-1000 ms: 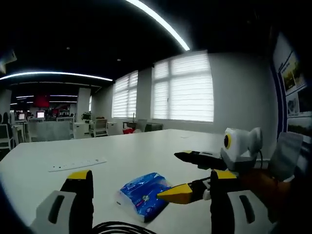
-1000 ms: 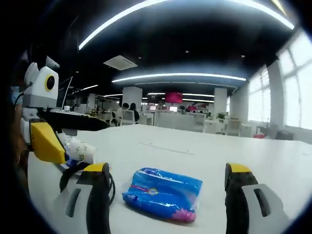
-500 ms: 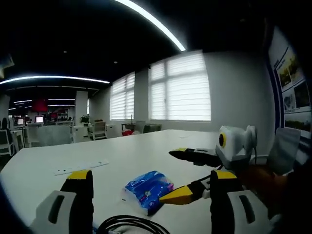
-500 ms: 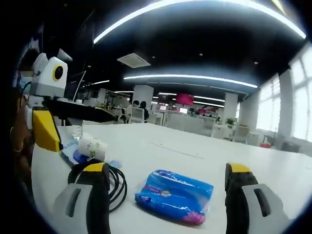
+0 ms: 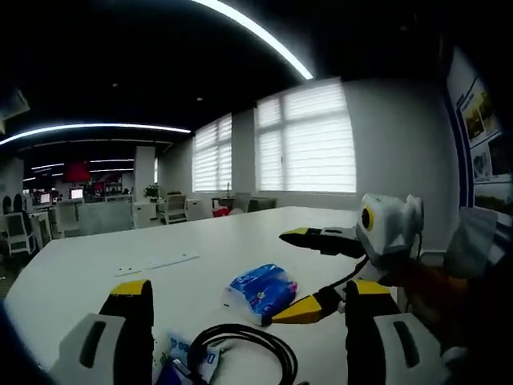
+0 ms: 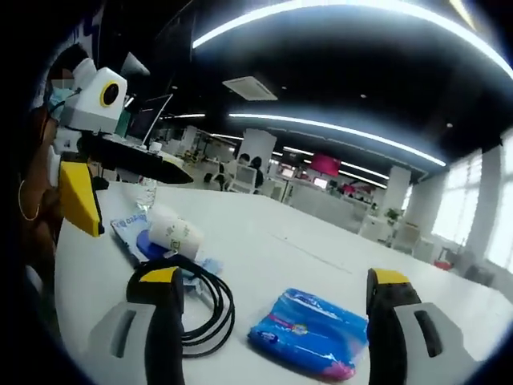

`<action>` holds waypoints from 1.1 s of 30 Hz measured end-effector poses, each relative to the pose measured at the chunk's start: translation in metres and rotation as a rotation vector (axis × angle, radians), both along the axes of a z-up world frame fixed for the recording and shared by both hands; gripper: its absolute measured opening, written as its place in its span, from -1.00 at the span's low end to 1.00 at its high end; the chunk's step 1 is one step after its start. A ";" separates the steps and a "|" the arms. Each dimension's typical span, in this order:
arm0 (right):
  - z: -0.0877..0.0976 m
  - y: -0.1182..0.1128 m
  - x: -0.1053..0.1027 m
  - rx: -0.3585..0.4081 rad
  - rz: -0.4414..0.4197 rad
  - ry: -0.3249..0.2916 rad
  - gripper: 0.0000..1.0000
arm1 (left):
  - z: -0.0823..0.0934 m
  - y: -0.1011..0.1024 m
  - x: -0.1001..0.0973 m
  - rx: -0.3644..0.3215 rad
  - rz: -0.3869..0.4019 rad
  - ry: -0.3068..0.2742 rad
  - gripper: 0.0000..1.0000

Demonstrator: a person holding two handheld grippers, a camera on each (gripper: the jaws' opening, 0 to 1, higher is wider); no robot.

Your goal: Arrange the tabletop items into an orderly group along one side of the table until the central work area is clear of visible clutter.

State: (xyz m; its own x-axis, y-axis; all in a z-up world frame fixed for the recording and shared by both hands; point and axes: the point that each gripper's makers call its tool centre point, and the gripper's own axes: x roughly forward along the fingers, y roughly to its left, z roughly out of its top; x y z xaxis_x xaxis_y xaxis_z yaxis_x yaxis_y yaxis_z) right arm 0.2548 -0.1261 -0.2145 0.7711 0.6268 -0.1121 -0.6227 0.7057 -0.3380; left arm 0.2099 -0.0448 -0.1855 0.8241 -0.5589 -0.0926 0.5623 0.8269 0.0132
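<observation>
White table (image 6: 321, 241) runs under both your grippers. Your right gripper (image 6: 272, 285) hangs with jaws spread wide and empty, the blue tissue pack (image 6: 309, 330) lying flat between them. Your left gripper (image 5: 240, 293) is likewise spread, nothing pinched; its view has the pack (image 5: 260, 289) just ahead. Black coiled cable (image 6: 200, 309) lies beside the pack. White paper cup (image 6: 176, 233) lies tipped behind the cable.

Long white ceiling light strips (image 5: 248, 28) are glowing above an open-plan office; slatted white window blinds (image 5: 309, 144) are filtering daylight beyond the broad white table (image 5: 200, 249).
</observation>
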 end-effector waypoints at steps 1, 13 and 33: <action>0.001 0.003 -0.001 -0.010 -0.001 -0.003 0.83 | -0.003 0.005 0.001 0.008 0.021 0.011 1.00; 0.006 0.025 -0.017 -0.110 0.039 -0.072 0.77 | -0.009 0.044 -0.018 -0.018 0.063 0.003 0.99; 0.007 0.079 -0.037 -0.170 0.201 -0.066 0.75 | -0.008 0.124 -0.050 0.040 0.225 -0.054 0.99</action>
State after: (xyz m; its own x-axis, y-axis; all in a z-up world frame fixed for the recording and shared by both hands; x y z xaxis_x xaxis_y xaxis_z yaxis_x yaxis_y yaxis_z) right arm 0.2177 -0.0474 -0.2077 0.6423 0.7444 -0.1824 -0.7173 0.5000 -0.4853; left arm 0.1602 0.0793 -0.1934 0.9319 -0.3572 -0.0631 0.3613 0.9296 0.0733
